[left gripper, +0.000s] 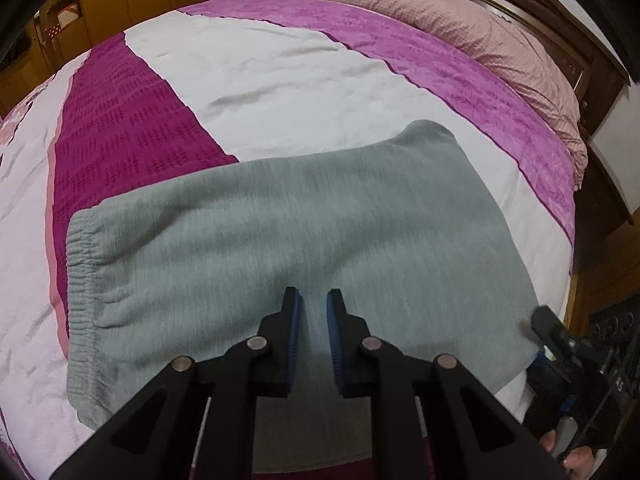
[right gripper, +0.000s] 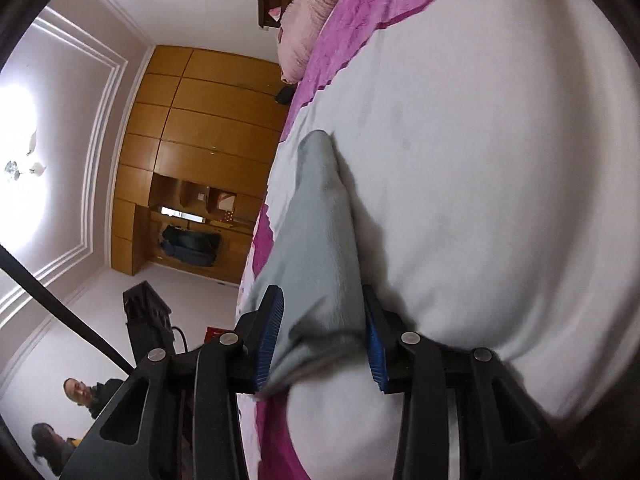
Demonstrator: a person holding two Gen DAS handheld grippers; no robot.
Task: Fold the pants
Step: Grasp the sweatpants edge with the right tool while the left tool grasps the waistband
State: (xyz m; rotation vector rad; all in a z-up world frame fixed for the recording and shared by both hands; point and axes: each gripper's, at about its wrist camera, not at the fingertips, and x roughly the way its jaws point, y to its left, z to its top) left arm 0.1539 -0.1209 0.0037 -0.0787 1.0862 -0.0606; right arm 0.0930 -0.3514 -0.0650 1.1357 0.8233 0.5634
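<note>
Grey sweatpants (left gripper: 288, 224) lie folded flat on the bed, the elastic waistband (left gripper: 82, 296) at the left. My left gripper (left gripper: 316, 308) hovers over the near part of the pants, jaws a little apart, holding nothing. My right gripper (left gripper: 548, 332) shows at the pants' right edge. In the right wrist view, rolled sideways, the right gripper (right gripper: 324, 320) is open with the pants' edge (right gripper: 320, 240) between its jaws; the lower finger (right gripper: 374, 336) presses into the bedspread.
The bedspread (left gripper: 280, 80) has white, magenta and purple panels. A pink pillow (left gripper: 460, 28) lies along the wooden headboard (left gripper: 560, 40). A wooden wardrobe (right gripper: 192, 128) stands across the room. Two people (right gripper: 80, 396) are in the background.
</note>
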